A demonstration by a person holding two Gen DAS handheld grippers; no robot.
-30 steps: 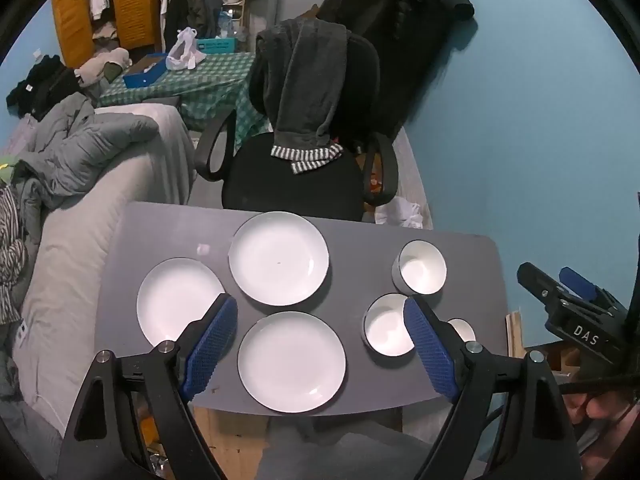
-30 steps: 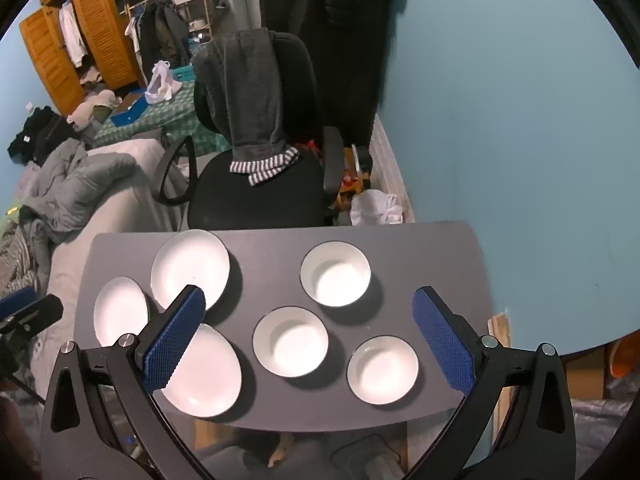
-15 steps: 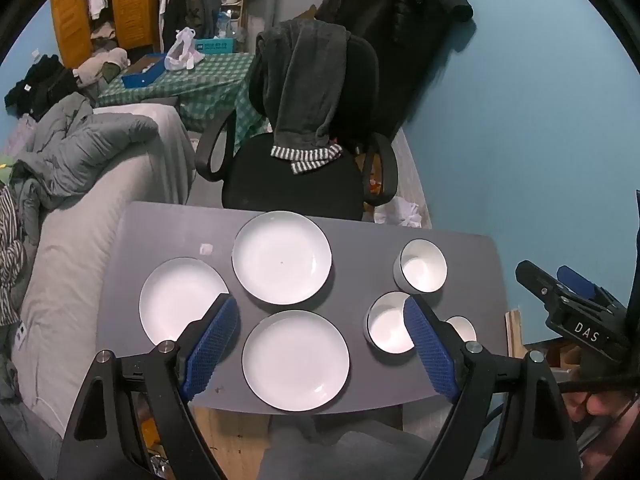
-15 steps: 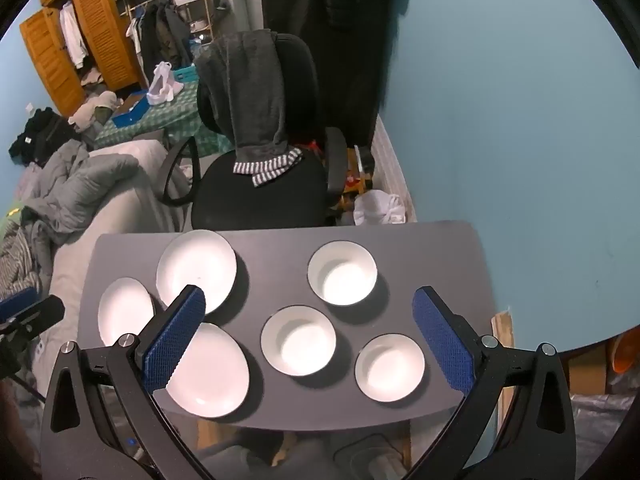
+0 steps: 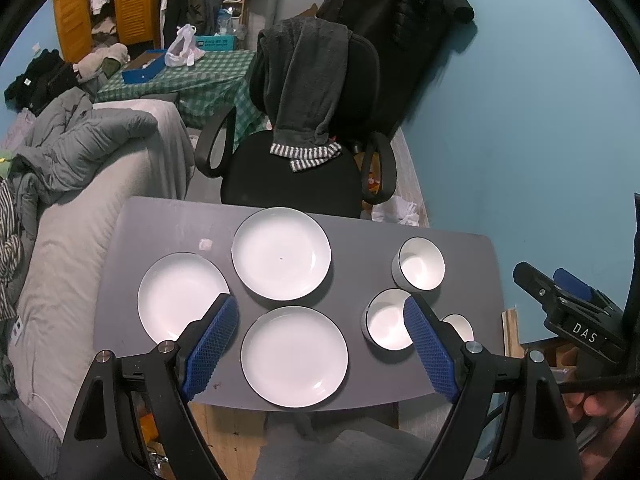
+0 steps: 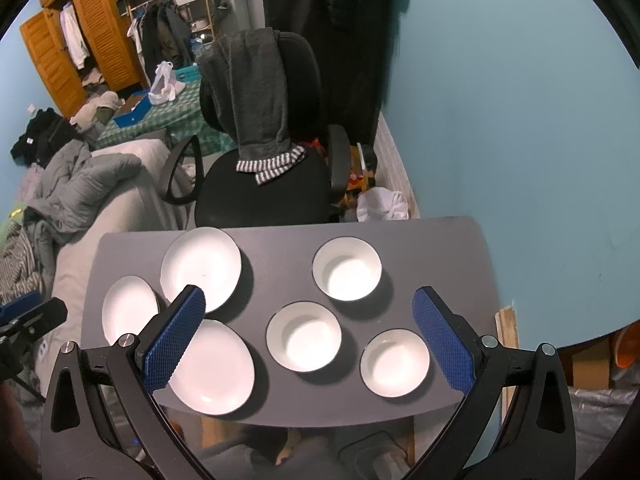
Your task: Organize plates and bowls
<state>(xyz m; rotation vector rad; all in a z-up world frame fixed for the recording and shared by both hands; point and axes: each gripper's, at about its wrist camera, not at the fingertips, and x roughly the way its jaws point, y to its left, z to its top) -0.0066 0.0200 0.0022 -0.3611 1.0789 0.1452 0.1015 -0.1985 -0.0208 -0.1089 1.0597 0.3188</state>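
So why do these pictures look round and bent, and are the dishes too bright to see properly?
Both views are fisheye: a black rim rings each, and the table edge bows. In the left wrist view the plates wash out to near-flat white. In the right wrist view the bowls cast dark shadows to their right, so light comes from the left. The dishes look sharp.

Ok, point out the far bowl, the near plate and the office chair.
far bowl (image 6: 347, 270), right wrist view, inner bottom.
near plate (image 5: 294, 356), left wrist view, centre.
office chair (image 6: 264, 196), right wrist view, seat.
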